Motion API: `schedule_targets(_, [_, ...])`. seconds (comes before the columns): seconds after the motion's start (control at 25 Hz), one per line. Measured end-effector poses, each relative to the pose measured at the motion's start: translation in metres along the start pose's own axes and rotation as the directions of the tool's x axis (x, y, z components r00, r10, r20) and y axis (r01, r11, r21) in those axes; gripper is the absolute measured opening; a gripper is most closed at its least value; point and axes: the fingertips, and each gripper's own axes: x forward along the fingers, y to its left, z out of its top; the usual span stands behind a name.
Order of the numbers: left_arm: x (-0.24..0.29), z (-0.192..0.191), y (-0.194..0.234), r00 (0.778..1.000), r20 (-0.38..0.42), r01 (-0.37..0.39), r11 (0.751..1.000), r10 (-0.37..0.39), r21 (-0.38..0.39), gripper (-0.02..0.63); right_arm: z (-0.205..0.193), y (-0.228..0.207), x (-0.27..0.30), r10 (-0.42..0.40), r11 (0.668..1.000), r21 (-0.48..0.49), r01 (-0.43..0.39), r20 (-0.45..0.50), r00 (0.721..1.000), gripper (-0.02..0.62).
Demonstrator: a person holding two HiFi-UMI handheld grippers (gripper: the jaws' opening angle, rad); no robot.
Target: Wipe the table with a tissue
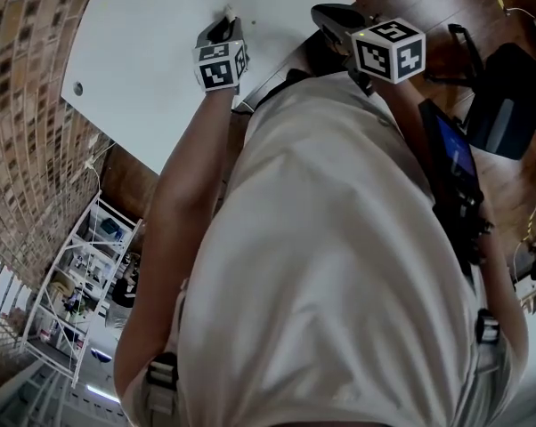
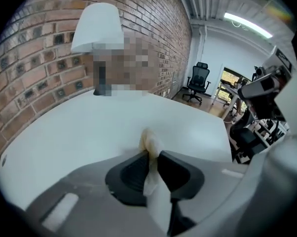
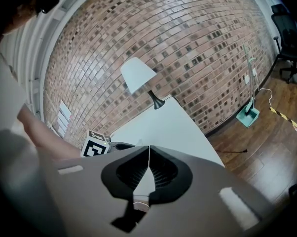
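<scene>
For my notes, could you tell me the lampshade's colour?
White lampshade, best in left gripper view.

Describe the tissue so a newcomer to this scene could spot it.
Start at the large white table by the brick wall. Over it, the grey left gripper clamps a crumpled off-white tissue that pokes out past its dark pads. Nothing else against that smooth top is soft and wrinkled.

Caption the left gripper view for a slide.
Left gripper pinching a crumpled tissue over the white table, lamp and brick wall behind.
</scene>
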Motion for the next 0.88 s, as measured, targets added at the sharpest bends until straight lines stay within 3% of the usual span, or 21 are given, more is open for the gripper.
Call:
schedule_targets(0.52, [0.004,-0.004,-0.070,0.981,0.013,0.191,0.980,-0.192,0.062,0.064,0.001,0.000,0.004,-0.010,1.000,0.004,0.010,0.001,1.000,0.012])
schedule_targets(0.72, [0.001,-0.012,-0.100,0.953,-0.036,0.304,0.945,-0.302,0.122,0.064,-0.002,0.009,0.009,-0.008,1.000,-0.004,0.008,0.003,1.000,0.012])
schedule_targets(0.88, [-0.005,-0.018,-0.134,0.913,-0.052,0.407,0.910,-0.404,0.074,0.066,-0.006,0.014,0.001,0.006,1.000,-0.018,-0.006,0.003,1.000,0.012])
